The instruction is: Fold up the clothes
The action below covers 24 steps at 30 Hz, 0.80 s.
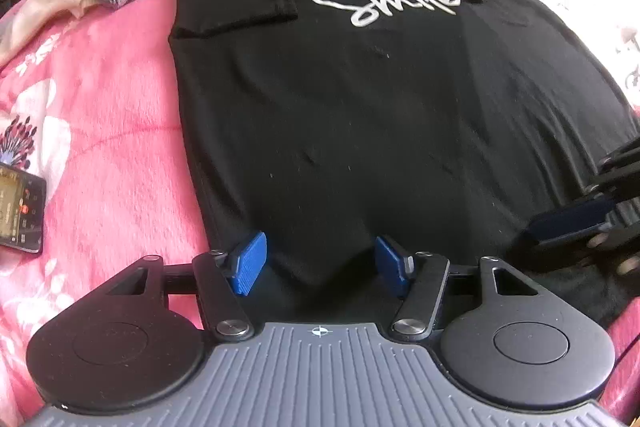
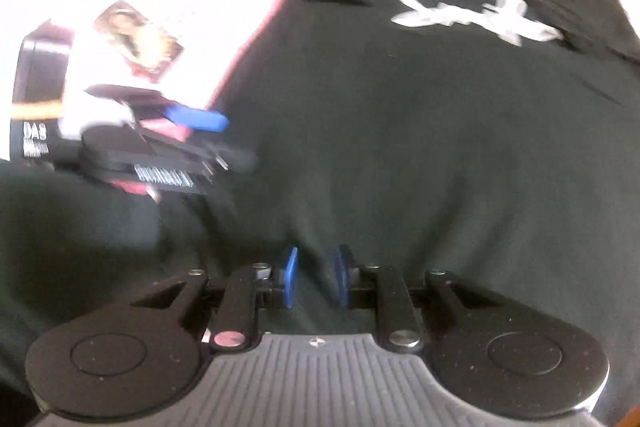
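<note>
Your black "Smile" T-shirt (image 1: 360, 107) lies flat on the pink bed cover (image 1: 112, 131), sleeves folded in. Your left gripper (image 1: 318, 263) stands wide apart over the near hem; your right gripper (image 2: 316, 277) pinches hem fabric.

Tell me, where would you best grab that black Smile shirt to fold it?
Probably the bottom hem of the black shirt, from the near side. It lies flat with sleeves tucked in, hem nearest both tools; the open left tool already straddles that edge.
</note>
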Each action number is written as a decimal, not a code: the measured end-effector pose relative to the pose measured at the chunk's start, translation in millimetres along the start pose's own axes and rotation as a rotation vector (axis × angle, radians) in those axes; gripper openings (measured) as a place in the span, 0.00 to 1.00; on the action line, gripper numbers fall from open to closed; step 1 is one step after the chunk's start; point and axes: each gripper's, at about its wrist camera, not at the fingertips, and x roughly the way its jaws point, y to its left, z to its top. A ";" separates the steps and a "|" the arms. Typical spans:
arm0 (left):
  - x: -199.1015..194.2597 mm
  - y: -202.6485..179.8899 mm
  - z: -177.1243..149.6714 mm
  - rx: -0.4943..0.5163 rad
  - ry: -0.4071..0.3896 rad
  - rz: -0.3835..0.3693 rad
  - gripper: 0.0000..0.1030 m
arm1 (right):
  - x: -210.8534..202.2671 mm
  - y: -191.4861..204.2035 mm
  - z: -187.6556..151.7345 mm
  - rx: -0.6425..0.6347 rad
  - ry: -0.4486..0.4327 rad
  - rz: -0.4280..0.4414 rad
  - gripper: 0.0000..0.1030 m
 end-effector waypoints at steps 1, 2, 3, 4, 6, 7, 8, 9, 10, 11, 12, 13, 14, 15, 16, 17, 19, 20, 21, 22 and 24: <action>-1.2 -0.4 -1.4 0.001 0.005 0.001 0.59 | 2.5 0.6 -4.9 0.001 0.012 0.004 0.21; -2.0 0.2 -2.8 -0.003 0.007 0.000 0.59 | 5.1 1.2 -9.9 0.003 0.023 0.007 0.21; -2.7 0.8 -4.1 -0.006 0.009 -0.001 0.58 | 7.6 1.8 -14.8 0.004 0.035 0.011 0.21; -2.3 1.1 -4.6 -0.007 0.010 -0.002 0.59 | 2.9 -2.4 -20.7 0.034 0.042 0.014 0.21; -1.8 1.8 -4.1 -0.010 0.014 -0.003 0.59 | -10.7 -13.5 -33.1 0.112 0.053 0.018 0.21; -1.7 2.2 -3.4 -0.012 0.018 -0.004 0.59 | -17.5 -19.1 -39.3 0.150 0.058 0.020 0.21; -1.8 2.6 -2.7 -0.013 0.021 -0.004 0.59 | -24.3 -24.7 -45.5 0.189 0.064 0.022 0.21; -3.9 3.0 -2.7 -0.013 0.022 0.001 0.59 | -31.1 -30.2 -51.6 0.228 0.070 0.024 0.22; -6.0 3.4 -2.8 -0.013 0.023 0.007 0.59 | -37.9 -35.8 -57.8 0.266 0.075 0.026 0.21; -8.8 4.4 -3.9 -0.016 0.023 0.019 0.59 | -44.7 -41.4 -64.0 0.305 0.081 0.028 0.21; -11.6 5.4 -5.0 -0.019 0.023 0.031 0.59 | -51.6 -46.9 -70.2 0.344 0.086 0.030 0.22; -14.6 7.3 -6.4 -0.024 0.021 0.045 0.59 | -58.4 -52.5 -76.3 0.382 0.092 0.032 0.22; -17.8 10.2 -7.1 -0.038 0.021 0.057 0.59 | -62.5 -56.1 -74.4 0.390 0.072 0.013 0.22; -20.8 14.0 -7.6 -0.058 0.022 0.069 0.59 | -65.8 -59.0 -70.0 0.388 0.044 -0.013 0.23; -23.7 17.8 -8.2 -0.079 0.024 0.081 0.59 | -69.1 -62.0 -65.7 0.387 0.017 -0.039 0.23; -25.5 21.7 -8.3 -0.101 0.027 0.090 0.59 | -72.4 -65.0 -61.3 0.385 -0.011 -0.065 0.23; -29.2 29.5 -8.6 -0.146 0.035 0.108 0.59 | -67.7 -66.0 -50.1 0.359 -0.016 -0.080 0.24; -30.7 32.7 -8.8 -0.165 0.039 0.111 0.59 | -63.6 -63.4 -45.1 0.337 -0.021 -0.062 0.24; -32.1 35.9 -9.1 -0.184 0.042 0.113 0.59 | -59.4 -60.1 -40.3 0.313 -0.029 -0.037 0.24; -32.8 38.3 -9.6 -0.197 0.046 0.114 0.59 | -53.6 -55.1 -37.7 0.288 -0.032 -0.010 0.24; -33.2 41.4 -10.8 -0.215 0.055 0.113 0.59 | -39.8 -41.4 -31.9 0.227 -0.044 0.057 0.24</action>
